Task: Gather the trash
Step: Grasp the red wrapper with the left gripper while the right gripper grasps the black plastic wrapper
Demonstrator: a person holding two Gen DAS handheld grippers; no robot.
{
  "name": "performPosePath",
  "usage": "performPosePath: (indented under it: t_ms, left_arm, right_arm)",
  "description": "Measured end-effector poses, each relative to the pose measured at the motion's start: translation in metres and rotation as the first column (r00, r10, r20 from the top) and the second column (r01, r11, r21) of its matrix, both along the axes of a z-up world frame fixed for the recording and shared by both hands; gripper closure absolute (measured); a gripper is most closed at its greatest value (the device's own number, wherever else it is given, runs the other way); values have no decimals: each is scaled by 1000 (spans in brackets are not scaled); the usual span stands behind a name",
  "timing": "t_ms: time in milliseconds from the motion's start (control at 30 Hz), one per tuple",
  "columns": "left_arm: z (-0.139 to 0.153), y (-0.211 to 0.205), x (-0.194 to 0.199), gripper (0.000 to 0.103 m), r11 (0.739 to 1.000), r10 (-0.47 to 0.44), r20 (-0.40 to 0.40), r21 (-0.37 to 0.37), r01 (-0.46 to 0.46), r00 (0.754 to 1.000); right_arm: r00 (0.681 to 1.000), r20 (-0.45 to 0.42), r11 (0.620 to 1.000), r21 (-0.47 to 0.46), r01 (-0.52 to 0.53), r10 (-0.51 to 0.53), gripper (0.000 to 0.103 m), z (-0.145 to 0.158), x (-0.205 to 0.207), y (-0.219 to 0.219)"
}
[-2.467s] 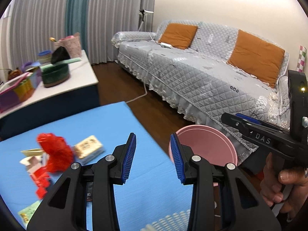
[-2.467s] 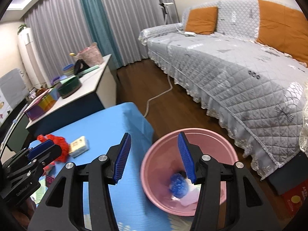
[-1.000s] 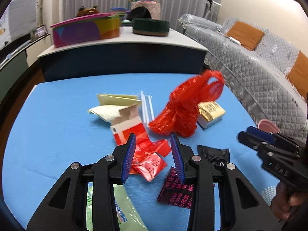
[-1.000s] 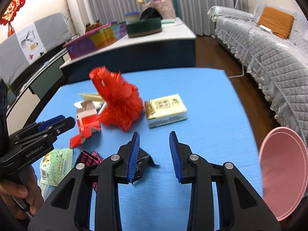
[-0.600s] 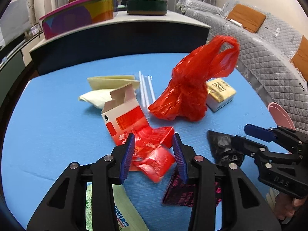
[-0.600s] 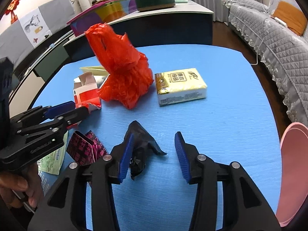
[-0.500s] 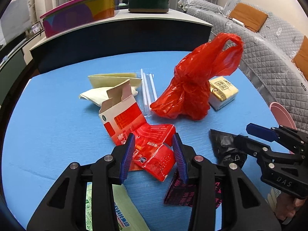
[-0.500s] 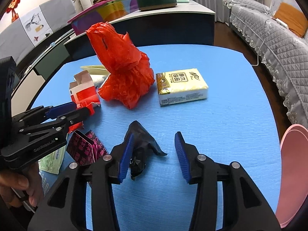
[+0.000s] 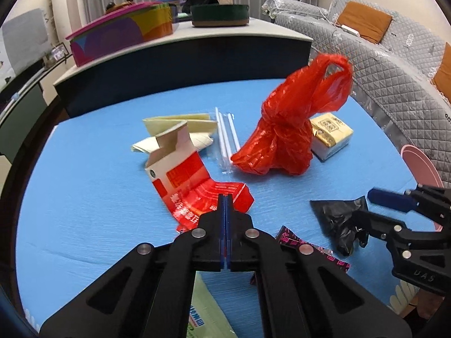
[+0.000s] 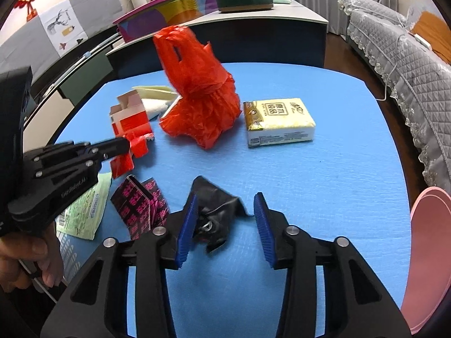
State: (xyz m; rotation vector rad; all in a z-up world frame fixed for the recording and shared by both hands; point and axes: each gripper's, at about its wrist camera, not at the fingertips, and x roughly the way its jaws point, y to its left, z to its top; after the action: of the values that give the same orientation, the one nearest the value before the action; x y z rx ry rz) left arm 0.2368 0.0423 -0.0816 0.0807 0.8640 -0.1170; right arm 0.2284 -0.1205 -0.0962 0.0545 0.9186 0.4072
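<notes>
Trash lies on the blue table (image 9: 84, 197). My left gripper (image 9: 225, 200) is shut on a red wrapper (image 9: 225, 194) that lies beside a torn red and white carton (image 9: 174, 166); it also shows in the right wrist view (image 10: 124, 145). My right gripper (image 10: 222, 214) is open and sits around a crumpled black wrapper (image 10: 214, 208), which also shows in the left wrist view (image 9: 341, 222). A red plastic bag (image 10: 197, 95), a yellow tissue pack (image 10: 279, 121), a black and pink wrapper (image 10: 138, 205) and a green packet (image 10: 87, 214) lie nearby.
A pink bin (image 10: 425, 253) stands off the table's right edge. Straws (image 9: 225, 138) and folded yellow paper (image 9: 180, 126) lie behind the carton. A dark counter (image 9: 197, 53) with boxes stands behind the table. A grey sofa (image 9: 394, 70) is on the right.
My left gripper has closed on the red wrapper. My right gripper has come lower around the black wrapper, still open.
</notes>
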Motion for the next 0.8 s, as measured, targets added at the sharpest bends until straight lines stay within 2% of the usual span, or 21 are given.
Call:
performPosePath:
  t_ms: [67, 200, 267, 333, 700, 733, 800]
  left_arm:
    - [5, 1, -3, 103, 1000, 2, 17, 4, -2, 1000]
    - [12, 3, -9, 103, 1000, 2, 44, 14, -3, 999]
    - [16, 5, -13, 103, 1000, 3, 60, 15, -3, 998]
    - [20, 7, -17, 103, 1000, 3, 74, 15, -4, 997]
    - [34, 8, -31, 103, 1000, 4, 103, 9, -5, 995]
    - [35, 9, -32, 103, 1000, 3, 104, 7, -4, 995]
    - [37, 8, -34, 103, 1000, 0, 111, 10, -1, 994]
  right_arm:
    - [1000, 0, 1000, -12, -13, 13, 76, -2, -2, 2]
    - [999, 20, 999, -25, -32, 32, 82, 1, -9, 6]
    - [999, 41, 999, -28, -35, 36, 99, 7, -14, 7]
    - [998, 54, 999, -30, -34, 35, 103, 12, -17, 6]
    - [997, 77, 999, -34, -1, 4, 101, 23, -31, -1]
    - [997, 72, 999, -34, 13, -11, 98, 23, -31, -3]
    - [999, 38, 999, -24, 32, -31, 81, 18, -28, -7]
